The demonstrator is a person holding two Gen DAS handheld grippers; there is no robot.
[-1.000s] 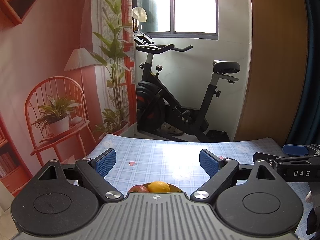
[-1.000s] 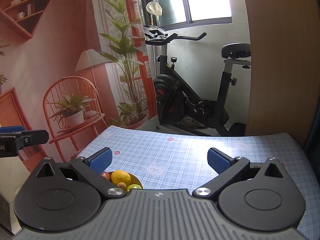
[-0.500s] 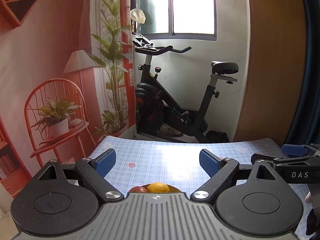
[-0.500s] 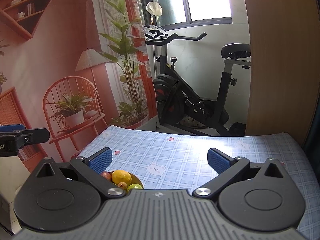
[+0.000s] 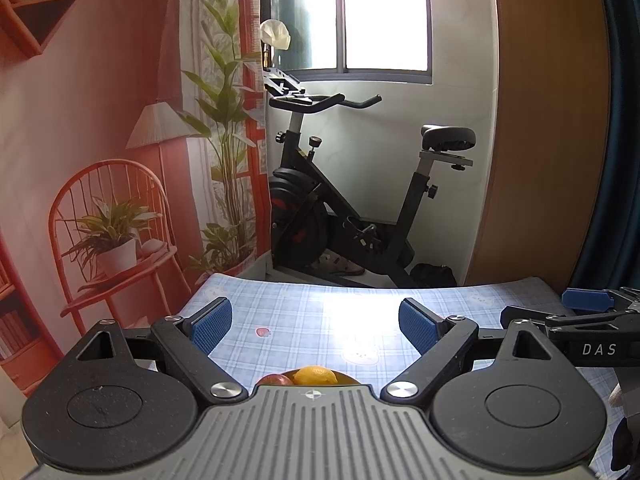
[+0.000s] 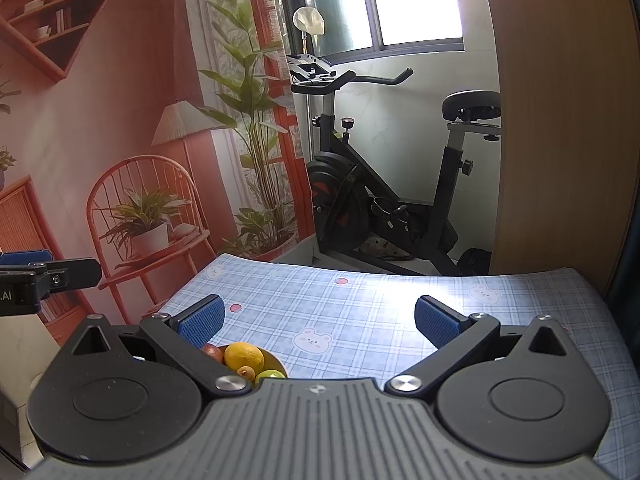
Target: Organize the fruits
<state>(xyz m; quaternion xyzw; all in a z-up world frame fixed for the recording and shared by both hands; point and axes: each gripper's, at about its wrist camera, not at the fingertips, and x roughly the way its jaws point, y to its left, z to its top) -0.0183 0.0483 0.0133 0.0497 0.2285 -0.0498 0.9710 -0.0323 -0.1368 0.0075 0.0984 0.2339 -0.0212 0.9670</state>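
A yellow bowl (image 6: 276, 362) of fruit sits on the blue checked tablecloth (image 6: 360, 312), mostly hidden behind both gripper bodies. In it I see an orange (image 6: 244, 356), a red fruit (image 6: 212, 353), a green fruit (image 6: 270, 376) and a small brown one (image 6: 246, 372). From the left wrist only the orange (image 5: 315, 376) and a red apple (image 5: 274, 380) peek out. My left gripper (image 5: 315, 325) is open above the cloth with nothing between its blue pads. My right gripper (image 6: 318, 322) is open too, the bowl low on its left side.
An exercise bike (image 5: 360, 208) stands on the floor beyond the table's far edge. A printed backdrop with a red chair (image 6: 148, 216) hangs on the left, a wooden panel (image 5: 544, 120) on the right. The right gripper's arm (image 5: 580, 336) crosses the left wrist view at right.
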